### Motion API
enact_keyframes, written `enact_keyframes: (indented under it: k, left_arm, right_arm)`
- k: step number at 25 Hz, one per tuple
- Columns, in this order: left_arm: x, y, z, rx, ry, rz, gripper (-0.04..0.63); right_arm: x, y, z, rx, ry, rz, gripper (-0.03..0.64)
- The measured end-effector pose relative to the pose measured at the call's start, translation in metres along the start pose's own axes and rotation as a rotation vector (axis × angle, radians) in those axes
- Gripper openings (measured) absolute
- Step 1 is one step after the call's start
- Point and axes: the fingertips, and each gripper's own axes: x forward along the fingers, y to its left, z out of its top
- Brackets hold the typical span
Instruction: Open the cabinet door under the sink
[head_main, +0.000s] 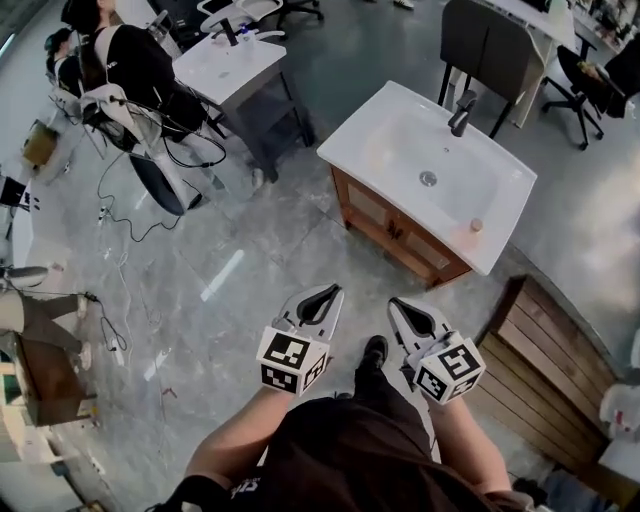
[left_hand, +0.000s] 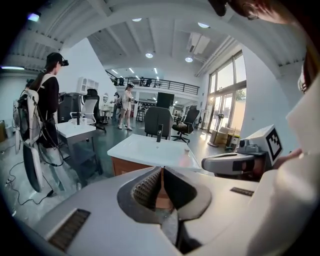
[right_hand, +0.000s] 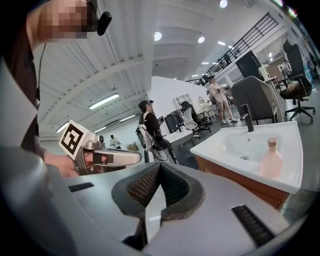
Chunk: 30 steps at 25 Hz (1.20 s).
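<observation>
A white sink (head_main: 430, 170) with a black faucet (head_main: 461, 112) sits on a wooden cabinet (head_main: 395, 228) at the upper right of the head view; its doors are closed. A small pink bottle (right_hand: 270, 160) stands on the basin's rim. Both grippers hang over the grey floor in front of the cabinet, well short of it. My left gripper (head_main: 327, 293) is shut with nothing in it, and so is my right gripper (head_main: 397, 303). The left gripper view shows the sink (left_hand: 150, 149) and cabinet front (left_hand: 127, 166) straight beyond its closed tips (left_hand: 162, 169). In the right gripper view the tips (right_hand: 159, 165) meet left of the cabinet (right_hand: 240, 182).
A second white vanity (head_main: 228, 65) stands at the upper left with a person in black (head_main: 130, 70) beside it. Cables (head_main: 130, 215) trail over the floor on the left. A wooden slatted board (head_main: 545, 370) lies at the right. Office chairs (head_main: 585, 80) stand behind the sink.
</observation>
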Motion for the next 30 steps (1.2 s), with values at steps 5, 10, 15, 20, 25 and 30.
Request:
enact_keyframes:
  k: [5, 10, 15, 20, 25, 30]
  left_arm:
    - [0.06, 0.026, 0.002, -0.022, 0.058, 0.001, 0.031]
    - [0.088, 0.045, -0.003, -0.034, 0.085, -0.052, 0.031]
    - [0.103, 0.096, 0.01, -0.017, 0.075, -0.095, 0.031]
    - [0.108, 0.136, 0.008, 0.023, 0.075, -0.197, 0.031]
    - [0.126, 0.169, -0.012, 0.029, 0.102, -0.237, 0.029]
    - [0.142, 0.156, -0.019, 0.049, 0.126, -0.292, 0.031]
  right_arm:
    - [0.032, -0.052, -0.003, 0.035, 0.034, -0.021, 0.014]
    - [0.058, -0.066, -0.017, 0.062, 0.091, -0.046, 0.014]
    - [0.096, -0.065, -0.007, 0.054, 0.106, -0.121, 0.014]
    - [0.128, -0.06, -0.003, 0.097, 0.07, -0.255, 0.014]
    - [0.157, -0.052, -0.014, 0.152, 0.022, -0.334, 0.014]
    - [0.148, -0.062, -0.028, 0.194, 0.031, -0.385, 0.014]
